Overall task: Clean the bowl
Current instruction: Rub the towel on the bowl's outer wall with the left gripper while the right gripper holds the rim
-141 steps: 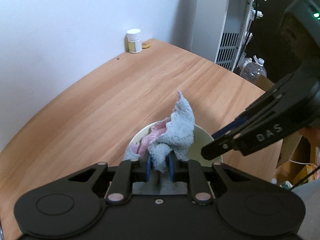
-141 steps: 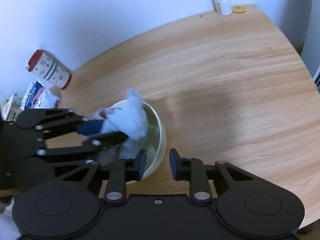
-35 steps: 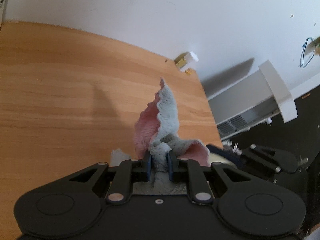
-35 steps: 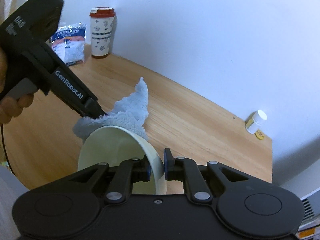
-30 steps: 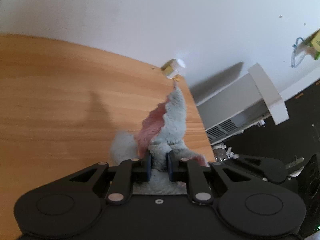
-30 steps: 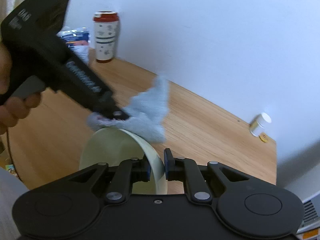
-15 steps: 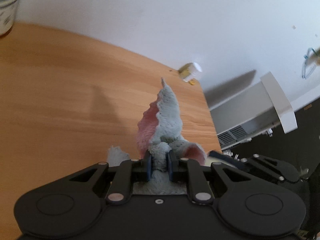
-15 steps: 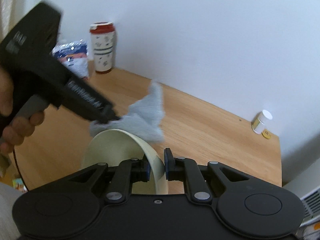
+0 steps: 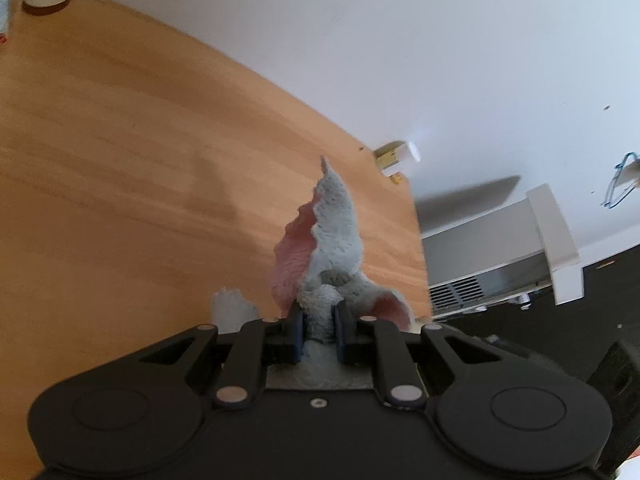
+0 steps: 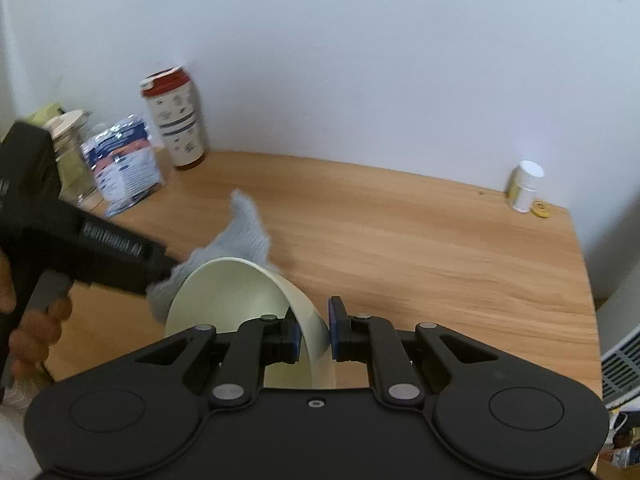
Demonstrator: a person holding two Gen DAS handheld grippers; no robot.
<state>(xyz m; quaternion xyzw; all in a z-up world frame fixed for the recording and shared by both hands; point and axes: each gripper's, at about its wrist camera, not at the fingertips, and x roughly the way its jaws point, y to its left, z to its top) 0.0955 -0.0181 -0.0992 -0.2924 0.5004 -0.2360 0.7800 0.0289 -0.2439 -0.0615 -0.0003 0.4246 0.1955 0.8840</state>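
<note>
While the right gripper (image 10: 314,332) pinches the tilted bowl's (image 10: 240,292) rim, the left gripper (image 9: 319,330), clamped on the cloth (image 9: 332,240), wipes beyond it; hard pressure could twist the bowl free.

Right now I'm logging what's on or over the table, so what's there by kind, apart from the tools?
Bowl: 1
Cloth: 1
Red-lidded cup: 1
Small white bottle: 1
Yellow cap: 1
Printed bag: 1
Glass jar: 1
Total: 7
</note>
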